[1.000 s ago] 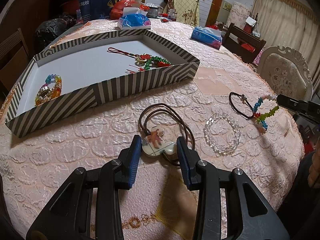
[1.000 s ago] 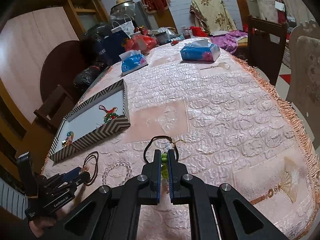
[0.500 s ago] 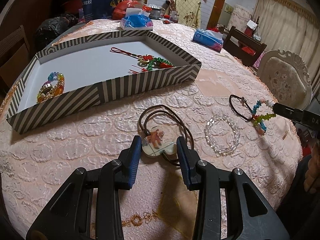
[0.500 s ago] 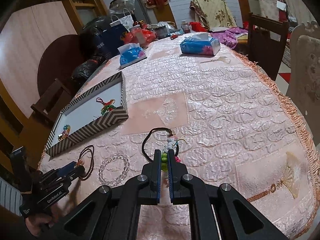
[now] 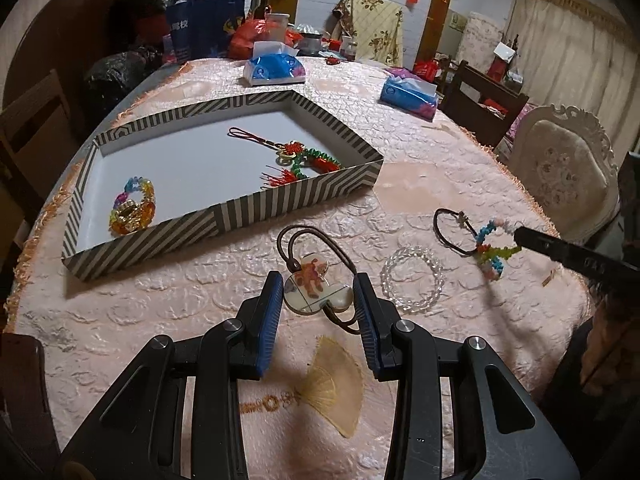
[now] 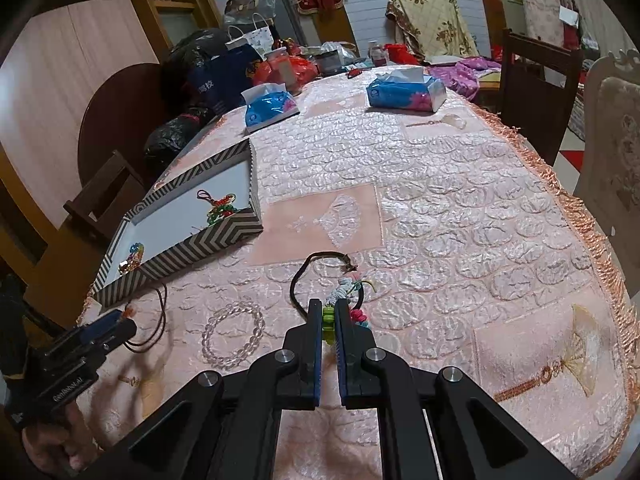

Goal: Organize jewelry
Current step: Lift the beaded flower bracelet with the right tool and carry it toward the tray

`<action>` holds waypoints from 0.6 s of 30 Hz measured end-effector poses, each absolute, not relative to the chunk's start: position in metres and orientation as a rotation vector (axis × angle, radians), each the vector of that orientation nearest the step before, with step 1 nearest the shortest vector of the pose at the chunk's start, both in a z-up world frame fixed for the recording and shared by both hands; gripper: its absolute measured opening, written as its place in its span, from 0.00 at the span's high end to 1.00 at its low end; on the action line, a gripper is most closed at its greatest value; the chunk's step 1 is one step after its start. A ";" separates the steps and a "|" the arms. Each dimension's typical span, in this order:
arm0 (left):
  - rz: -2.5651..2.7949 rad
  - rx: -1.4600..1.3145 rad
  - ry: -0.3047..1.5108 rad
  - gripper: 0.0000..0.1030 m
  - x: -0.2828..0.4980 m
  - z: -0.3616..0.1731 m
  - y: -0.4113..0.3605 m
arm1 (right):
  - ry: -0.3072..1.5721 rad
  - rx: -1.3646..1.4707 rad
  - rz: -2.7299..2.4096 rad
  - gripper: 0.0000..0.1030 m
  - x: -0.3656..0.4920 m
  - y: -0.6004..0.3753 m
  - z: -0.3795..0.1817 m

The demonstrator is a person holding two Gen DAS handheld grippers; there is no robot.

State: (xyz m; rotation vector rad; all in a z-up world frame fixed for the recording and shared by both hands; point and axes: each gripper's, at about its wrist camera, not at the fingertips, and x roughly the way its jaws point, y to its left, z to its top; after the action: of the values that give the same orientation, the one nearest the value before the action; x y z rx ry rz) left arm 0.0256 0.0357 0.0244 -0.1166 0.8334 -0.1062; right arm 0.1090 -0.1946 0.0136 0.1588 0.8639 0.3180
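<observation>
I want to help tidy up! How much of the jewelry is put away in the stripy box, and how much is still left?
Done: a rainbow bracelet and a red knot charm lie in the striped box. In hand: the left gripper grips the pendant necklace, and the right gripper is shut on the beaded cord bracelet. Left: the clear bead bracelet still lies on the tablecloth.

The tray point(image 5: 296, 200) stood on the table point(image 5: 160, 304); two bracelets lay inside it. Right of the pendant necklace point(image 5: 316, 284) lay the bead bracelet point(image 5: 412, 280).
</observation>
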 end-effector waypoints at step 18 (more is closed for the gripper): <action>-0.098 -0.133 0.777 0.66 0.011 0.053 0.045 | 0.841 0.127 0.351 0.95 0.080 -0.177 0.040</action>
State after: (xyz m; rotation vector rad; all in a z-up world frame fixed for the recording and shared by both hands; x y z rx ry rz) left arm 0.0115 0.0450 0.0526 -0.1331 0.7769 -0.0981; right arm 0.0802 -0.1768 0.0401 0.1272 0.8412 0.3507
